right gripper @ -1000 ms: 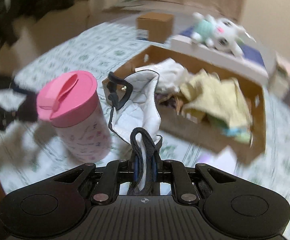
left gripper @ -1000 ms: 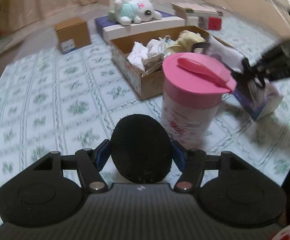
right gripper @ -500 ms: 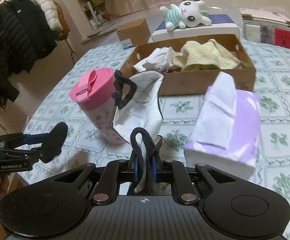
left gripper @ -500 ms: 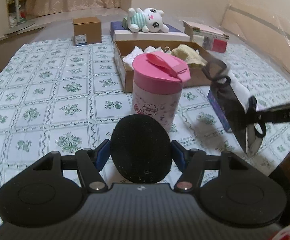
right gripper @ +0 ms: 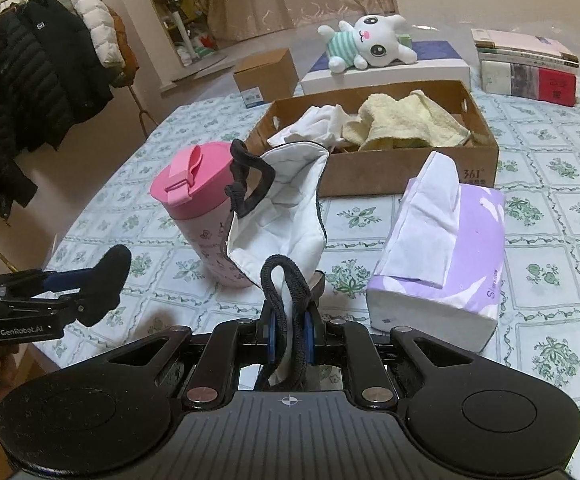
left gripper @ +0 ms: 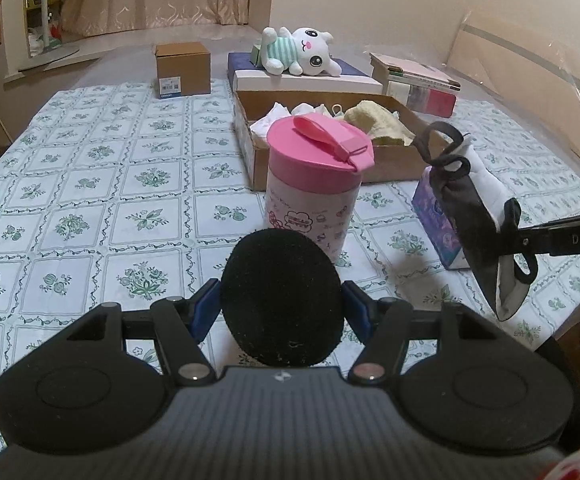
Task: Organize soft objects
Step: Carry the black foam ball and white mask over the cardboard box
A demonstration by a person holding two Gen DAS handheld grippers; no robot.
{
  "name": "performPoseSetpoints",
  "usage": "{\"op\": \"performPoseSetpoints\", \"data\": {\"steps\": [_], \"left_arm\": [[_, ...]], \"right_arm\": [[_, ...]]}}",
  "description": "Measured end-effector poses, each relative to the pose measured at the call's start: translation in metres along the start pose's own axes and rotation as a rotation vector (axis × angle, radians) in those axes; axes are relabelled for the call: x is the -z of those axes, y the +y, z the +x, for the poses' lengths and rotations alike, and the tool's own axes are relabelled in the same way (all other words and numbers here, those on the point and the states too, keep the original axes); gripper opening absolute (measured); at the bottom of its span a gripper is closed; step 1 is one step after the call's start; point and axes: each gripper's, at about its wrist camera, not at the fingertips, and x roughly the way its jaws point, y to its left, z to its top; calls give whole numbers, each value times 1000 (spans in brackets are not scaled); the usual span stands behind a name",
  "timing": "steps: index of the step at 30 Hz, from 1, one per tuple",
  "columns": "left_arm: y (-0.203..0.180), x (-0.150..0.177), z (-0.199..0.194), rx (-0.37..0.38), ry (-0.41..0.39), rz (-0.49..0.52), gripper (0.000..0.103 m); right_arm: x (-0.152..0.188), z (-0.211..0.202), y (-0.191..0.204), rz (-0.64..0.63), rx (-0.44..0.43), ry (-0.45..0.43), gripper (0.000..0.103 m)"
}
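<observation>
My left gripper (left gripper: 281, 305) is shut on a round black foam pad (left gripper: 282, 280), held above the near part of the table. In the right wrist view that pad (right gripper: 108, 280) shows at the far left, side on. My right gripper (right gripper: 290, 332) is shut on the ear loop of a cloth face mask (right gripper: 286, 208), black outside and white inside, which stands up from the jaws. The mask (left gripper: 469, 208) hangs at the right of the left wrist view. Behind both stands an open cardboard box (right gripper: 389, 168) with white cloths (right gripper: 313, 124) and a yellow towel (right gripper: 405, 120) inside.
A pink-lidded tumbler (left gripper: 313, 184) stands just in front of the box. A purple tissue pack (right gripper: 449, 244) lies to its right. Further back are a plush toy (left gripper: 301, 50) on a flat white box, a small carton (left gripper: 182, 70) and stacked books (right gripper: 525, 68). Coats hang left of the table.
Both grippers have drawn back from the box toward the table's near edge and rolled level. The pad and the mask stay gripped; little has moved in the last half second.
</observation>
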Motion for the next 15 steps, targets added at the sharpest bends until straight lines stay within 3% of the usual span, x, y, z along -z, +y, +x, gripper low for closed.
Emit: {"op": "performPoseSetpoints", "data": {"steps": [15], "left_arm": [[52, -10, 2, 28, 15, 75, 62]], "right_arm": [[-12, -5, 4, 21, 57, -33, 14]]}}
